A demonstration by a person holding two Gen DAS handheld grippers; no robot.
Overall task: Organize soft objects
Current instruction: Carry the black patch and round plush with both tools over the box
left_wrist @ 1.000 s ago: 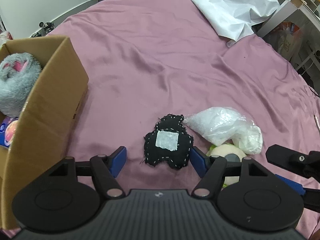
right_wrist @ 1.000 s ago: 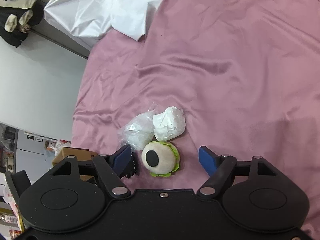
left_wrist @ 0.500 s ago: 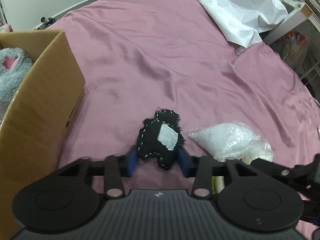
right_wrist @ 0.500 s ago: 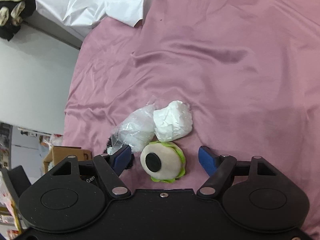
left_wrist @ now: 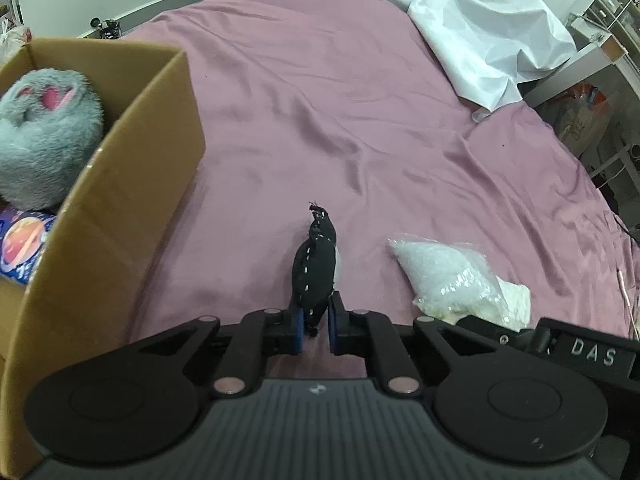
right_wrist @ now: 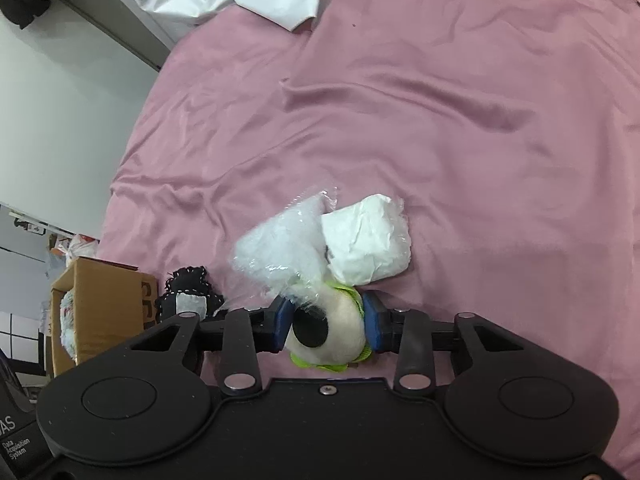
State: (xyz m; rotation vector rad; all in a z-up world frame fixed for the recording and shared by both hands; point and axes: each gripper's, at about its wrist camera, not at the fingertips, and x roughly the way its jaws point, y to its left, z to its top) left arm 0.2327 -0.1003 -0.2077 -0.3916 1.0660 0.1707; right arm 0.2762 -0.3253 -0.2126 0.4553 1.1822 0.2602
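Note:
On the pink bedsheet [left_wrist: 340, 128], my left gripper [left_wrist: 314, 326] is shut on a black soft toy [left_wrist: 316, 272] with white stitching, which stands edge-on between the blue pads. The same black toy [right_wrist: 188, 292] shows at the left of the right wrist view. My right gripper [right_wrist: 327, 324] is closing its jaws, and both pads press the sides of a round cream plush [right_wrist: 340, 336] with a black spot and a green rim. A clear bag of white stuffing [right_wrist: 280, 248] and a white wad [right_wrist: 366, 240] lie just beyond it.
A cardboard box [left_wrist: 132, 184] stands on the left, holding a grey fluffy plush [left_wrist: 44, 140] and a colourful item. The bag of stuffing [left_wrist: 444, 276] lies right of the black toy. A white sheet [left_wrist: 472, 28] is crumpled at the far right, with furniture beyond the bed's edge.
The left jaws closed on the black toy, which turned from flat to edge-on. The right gripper moved nearer the cream plush and its jaws closed onto it.

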